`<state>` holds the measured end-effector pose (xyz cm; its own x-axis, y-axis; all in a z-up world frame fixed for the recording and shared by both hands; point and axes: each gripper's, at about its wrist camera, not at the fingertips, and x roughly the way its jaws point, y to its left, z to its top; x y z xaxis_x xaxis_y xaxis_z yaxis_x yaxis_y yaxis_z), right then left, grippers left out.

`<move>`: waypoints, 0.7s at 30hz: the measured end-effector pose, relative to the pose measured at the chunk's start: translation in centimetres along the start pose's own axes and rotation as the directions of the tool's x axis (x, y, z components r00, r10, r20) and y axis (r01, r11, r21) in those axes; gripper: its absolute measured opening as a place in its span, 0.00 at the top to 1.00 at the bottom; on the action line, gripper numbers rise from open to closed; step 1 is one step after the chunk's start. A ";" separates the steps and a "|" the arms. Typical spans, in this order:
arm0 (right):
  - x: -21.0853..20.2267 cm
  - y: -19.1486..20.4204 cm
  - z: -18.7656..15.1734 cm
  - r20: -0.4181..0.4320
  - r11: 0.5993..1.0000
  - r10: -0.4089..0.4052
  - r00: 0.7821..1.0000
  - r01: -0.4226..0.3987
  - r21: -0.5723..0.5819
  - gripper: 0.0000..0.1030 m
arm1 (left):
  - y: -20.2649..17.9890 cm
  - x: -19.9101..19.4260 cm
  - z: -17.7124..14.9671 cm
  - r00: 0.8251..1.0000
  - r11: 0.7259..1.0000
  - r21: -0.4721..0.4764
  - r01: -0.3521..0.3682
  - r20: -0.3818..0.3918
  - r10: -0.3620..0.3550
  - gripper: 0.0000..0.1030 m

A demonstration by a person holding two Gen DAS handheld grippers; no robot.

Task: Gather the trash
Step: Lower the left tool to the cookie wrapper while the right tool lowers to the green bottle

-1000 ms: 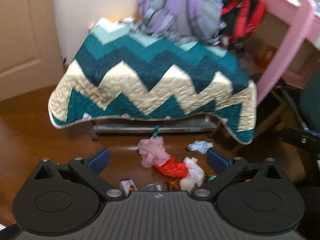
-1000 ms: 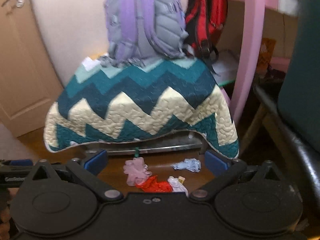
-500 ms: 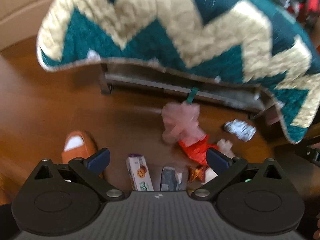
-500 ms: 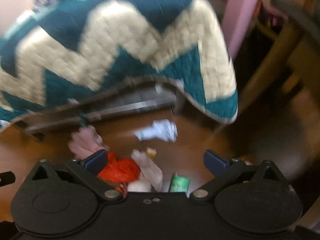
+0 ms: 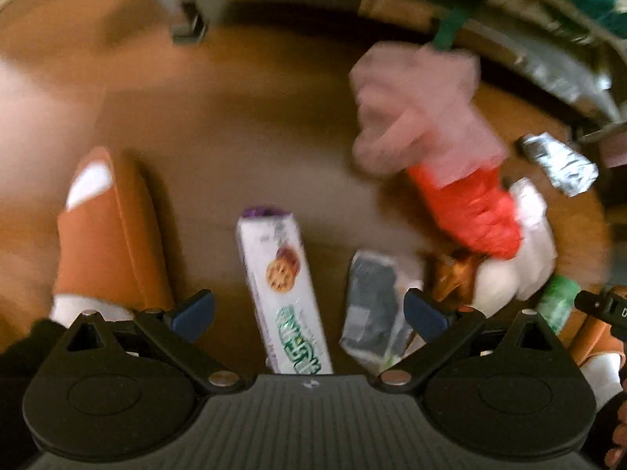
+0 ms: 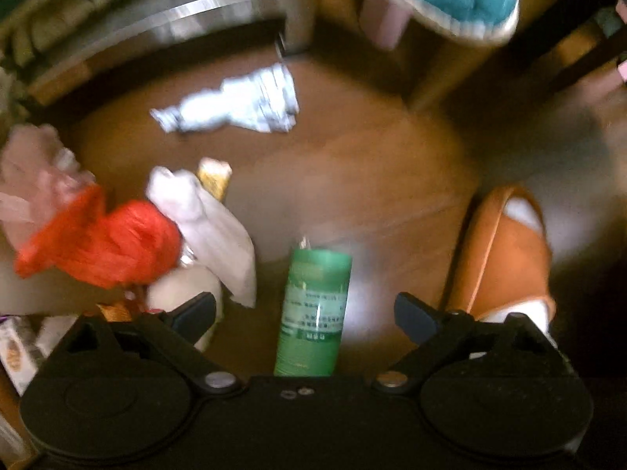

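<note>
Both grippers have dropped low over the floor litter. Left gripper point(image 5: 307, 309) hangs released over the biscuit pack point(image 5: 284, 293); right of that pack, my right gripper point(image 6: 305, 313) is closing around the green tube point(image 6: 311, 313), untouched yet.

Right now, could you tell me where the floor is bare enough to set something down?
Bare floor lies between the orange slipper and pink bag; more between the green tube and crumpled foil. Around the red bag it is crowded.
</note>
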<state>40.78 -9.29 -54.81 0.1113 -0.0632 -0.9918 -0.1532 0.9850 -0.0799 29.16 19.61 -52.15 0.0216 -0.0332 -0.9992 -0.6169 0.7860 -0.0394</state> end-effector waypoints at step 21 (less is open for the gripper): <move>6.8 -0.9 -0.4 -0.106 0.999 -0.032 0.994 0.035 0.026 0.49 | 0.4 9.8 -0.3 0.978 0.998 0.031 -0.062 -0.199 0.066 0.49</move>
<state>41.33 -10.71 -61.53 0.0116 -0.1114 -0.9937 -0.1233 0.9860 -0.1120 28.86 19.39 -61.97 -0.1764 -0.1030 -0.9789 -0.5927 0.8051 0.0221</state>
